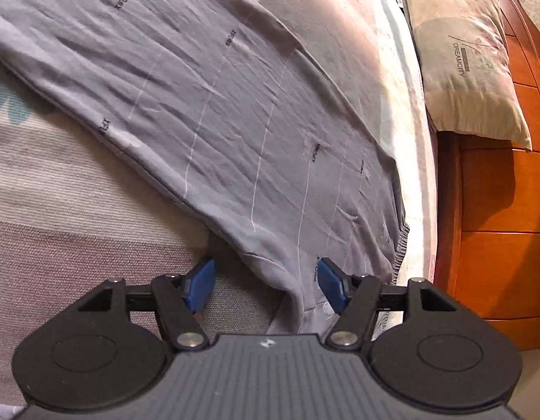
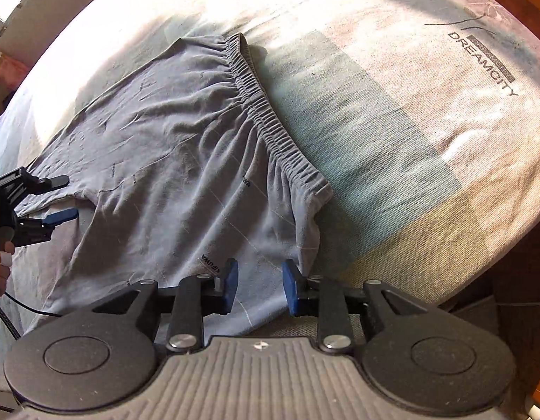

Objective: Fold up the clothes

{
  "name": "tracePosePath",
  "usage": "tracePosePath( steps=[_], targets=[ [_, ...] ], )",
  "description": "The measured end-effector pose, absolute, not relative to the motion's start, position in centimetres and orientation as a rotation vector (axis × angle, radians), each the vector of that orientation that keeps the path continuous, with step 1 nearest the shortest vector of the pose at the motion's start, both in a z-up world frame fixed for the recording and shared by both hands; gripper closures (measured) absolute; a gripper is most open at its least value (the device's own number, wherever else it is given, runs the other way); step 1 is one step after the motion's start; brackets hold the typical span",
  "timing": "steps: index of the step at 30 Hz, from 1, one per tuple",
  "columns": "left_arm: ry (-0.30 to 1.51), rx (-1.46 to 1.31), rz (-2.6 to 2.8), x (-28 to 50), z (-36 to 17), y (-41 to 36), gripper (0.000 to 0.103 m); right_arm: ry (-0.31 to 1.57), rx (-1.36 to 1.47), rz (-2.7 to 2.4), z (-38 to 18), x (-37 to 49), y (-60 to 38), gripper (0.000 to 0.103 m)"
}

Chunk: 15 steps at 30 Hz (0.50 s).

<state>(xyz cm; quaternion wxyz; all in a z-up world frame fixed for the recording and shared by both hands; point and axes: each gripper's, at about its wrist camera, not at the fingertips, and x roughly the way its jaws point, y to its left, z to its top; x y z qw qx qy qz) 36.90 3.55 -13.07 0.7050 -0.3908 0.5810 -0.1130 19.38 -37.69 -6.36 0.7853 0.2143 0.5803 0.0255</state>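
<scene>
I am holding both my left gripper (image 1: pixel 266 287) and right gripper (image 2: pixel 260 287) spread and empty over the grey trousers (image 2: pixel 172 147) lying flat on the bed (image 2: pixel 392 133), aiming to pinch both layers squarely.

Bed (image 2: pixel 392 147), patchwork sheet; grey trousers (image 2: pixel 172 147) spread flat; pillow (image 1: pixel 459 52) at headboard.

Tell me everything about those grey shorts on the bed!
The grey-blue soft cloth shorts lie spread flat and wrinkled on the pastel patchwork bedsheet. A gathered elastic waistband runs along one edge. Thin pale stripes and small dark printed letters cross the fabric. The right tongs hover open over the near edge, and the left tongs stand open at the leg end; neither pinches the cloth.
</scene>
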Motion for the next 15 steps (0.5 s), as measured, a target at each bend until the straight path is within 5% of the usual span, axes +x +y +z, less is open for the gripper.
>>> tracePosePath(
  steps=[1, 3, 4, 15],
  targets=[
    [1.265, -0.845, -0.24, 37.0, -12.8, 3.3, 0.042, 1.245, 0.466, 0.067, -6.2, 19.5, -37.3, 0.069],
    [1.22, -0.769, -0.216, 37.3, -12.2, 3.0, 0.087, 1.24, 0.43, 0.096, -6.2, 19.9, -36.2, 0.069],
    [1.206, -0.705, -0.202, 37.6, -11.8, 2.8, 0.101, 1.238, 0.411, 0.111, -6.1, 20.2, -35.7, 0.069],
    [1.172, -0.728, -0.206, 40.5, -10.8, 5.3, 0.094, 1.172, 0.174, 0.377, -5.8, 23.6, -28.1, 0.065]
  ],
)
